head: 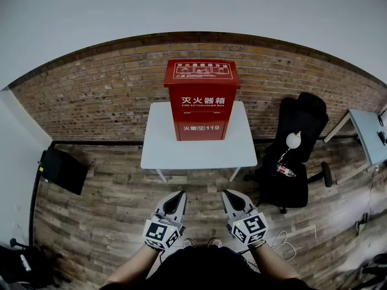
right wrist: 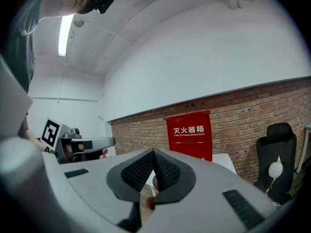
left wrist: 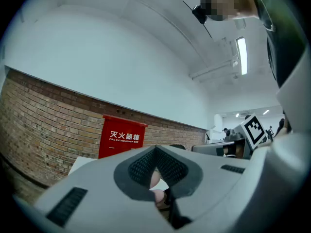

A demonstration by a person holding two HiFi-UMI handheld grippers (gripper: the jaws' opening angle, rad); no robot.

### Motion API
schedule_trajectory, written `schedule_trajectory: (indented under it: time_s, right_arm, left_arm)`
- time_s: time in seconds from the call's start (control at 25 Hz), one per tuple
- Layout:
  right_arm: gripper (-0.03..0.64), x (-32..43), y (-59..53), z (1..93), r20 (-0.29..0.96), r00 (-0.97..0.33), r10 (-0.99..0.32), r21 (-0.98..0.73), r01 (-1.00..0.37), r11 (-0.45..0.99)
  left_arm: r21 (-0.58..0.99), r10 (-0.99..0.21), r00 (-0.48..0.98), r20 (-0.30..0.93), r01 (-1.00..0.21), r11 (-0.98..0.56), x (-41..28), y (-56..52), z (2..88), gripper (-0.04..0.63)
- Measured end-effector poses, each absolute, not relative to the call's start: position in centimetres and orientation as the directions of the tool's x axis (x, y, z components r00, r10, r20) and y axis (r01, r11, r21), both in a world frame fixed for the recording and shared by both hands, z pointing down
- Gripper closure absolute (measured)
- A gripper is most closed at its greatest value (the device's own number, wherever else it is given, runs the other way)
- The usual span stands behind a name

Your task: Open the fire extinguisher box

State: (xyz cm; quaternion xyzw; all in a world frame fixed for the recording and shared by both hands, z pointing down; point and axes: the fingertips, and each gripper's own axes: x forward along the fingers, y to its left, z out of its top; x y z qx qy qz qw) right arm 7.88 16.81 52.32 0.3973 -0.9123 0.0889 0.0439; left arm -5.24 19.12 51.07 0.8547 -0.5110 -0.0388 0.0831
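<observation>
- The fire extinguisher box (head: 204,104) stands upright at the far edge of a white table (head: 199,153), at 12 o'clock from both grippers and well apart from them. It appears closed.
- The box is red sheet metal, rectangular, with white lettering on the front. Its sloped lid (head: 202,71) overhangs the body and carries a printed instruction panel.
- The left gripper (head: 179,194) and the right gripper (head: 227,193) are held low, side by side. Each is clenched with its ribbed pads together and nothing between them.
- Step in hand, as judged: approach. Neither gripper touches the box.
- Recommended method: part the jaws before contact. Take the overhanging front lip of the lid with one gripper. Steady the body with the other, since the box may slide on the smooth tabletop.
- No handle or latch can be made out at this range.
- A brick wall (head: 91,95) stands behind the table, and plank floor (head: 103,210) lies below it.
- A black office chair (head: 296,144) stands at 2 o'clock.
</observation>
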Motion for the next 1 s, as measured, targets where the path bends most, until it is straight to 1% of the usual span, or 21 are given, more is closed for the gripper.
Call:
schedule_trajectory:
  time_s: [0.32,0.52,1.0]
  right_arm:
    - [0.6,7.7,16.2,52.3,0.15,-0.666,-0.731,-0.128,-0.746,0.653]
    - [0.599,7.0,16.2,52.4,0.14,-0.649,-0.748,-0.152,-0.76,0.631]
    - [0.599,4.2,18.2,53.5,0.144,-0.593,-0.792,-0.152,-0.804,0.575]
  left_arm:
    - [0.165,-0.882,0.47,0.026,-0.872,-0.46,-5.9,18.7,51.0,0.548]
    - [0.164,-0.868,0.495,0.036,-0.86,-0.483,-6.7,18.8,51.4,0.548]
    - [0.176,-0.838,0.544,0.041,-0.83,-0.529,-9.1,19.9,52.5,0.549]
